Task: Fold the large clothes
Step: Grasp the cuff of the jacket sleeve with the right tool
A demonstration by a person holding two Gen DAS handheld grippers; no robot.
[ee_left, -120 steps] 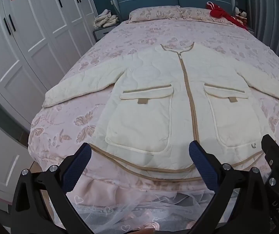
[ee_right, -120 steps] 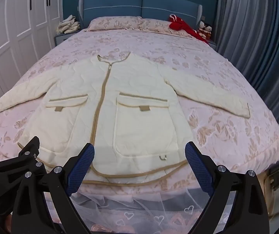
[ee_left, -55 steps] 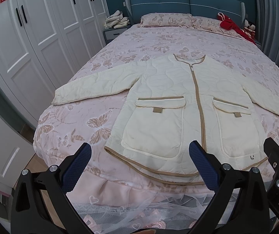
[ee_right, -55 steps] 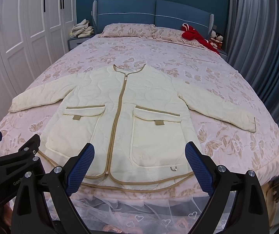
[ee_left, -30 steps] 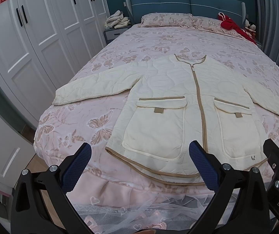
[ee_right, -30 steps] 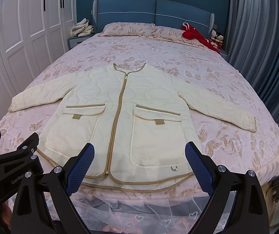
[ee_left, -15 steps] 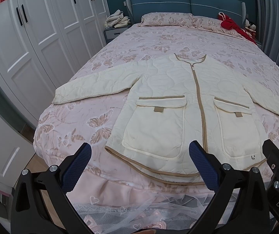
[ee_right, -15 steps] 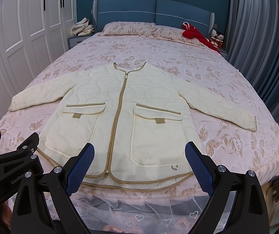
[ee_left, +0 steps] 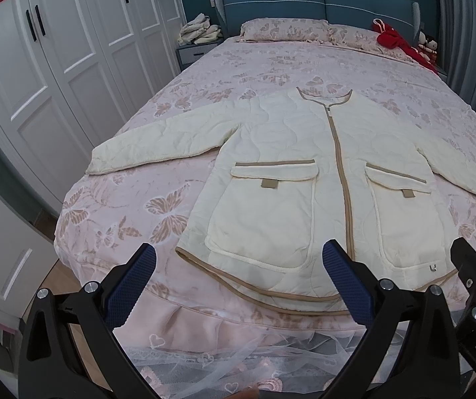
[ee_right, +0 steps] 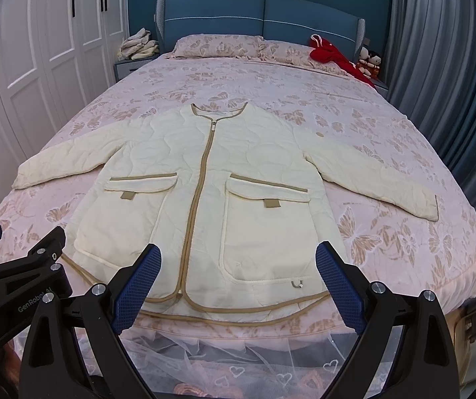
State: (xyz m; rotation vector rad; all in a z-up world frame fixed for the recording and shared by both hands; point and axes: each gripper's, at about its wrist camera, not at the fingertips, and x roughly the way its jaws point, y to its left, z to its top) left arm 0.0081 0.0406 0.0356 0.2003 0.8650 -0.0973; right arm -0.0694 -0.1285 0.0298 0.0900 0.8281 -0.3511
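A cream quilted jacket (ee_left: 304, 173) with tan trim, a zip and two front pockets lies flat and face up on the pink bed, sleeves spread out to both sides; it also shows in the right wrist view (ee_right: 211, 193). My left gripper (ee_left: 238, 282) is open and empty, hovering above the foot of the bed near the jacket's hem. My right gripper (ee_right: 238, 279) is open and empty, also above the hem, to the right of the left one.
The bed (ee_right: 404, 266) has a pink butterfly-print cover and lace skirt. White wardrobes (ee_left: 55, 66) stand on the left, grey curtains (ee_right: 453, 83) on the right. Red cloth (ee_right: 334, 56) and pillows lie at the blue headboard. A nightstand (ee_left: 198, 50) holds folded clothes.
Both grippers have drifted slightly; the view of the jacket is almost unchanged over the last second. Compared with four seconds ago, both grippers have pulled back from the bed.
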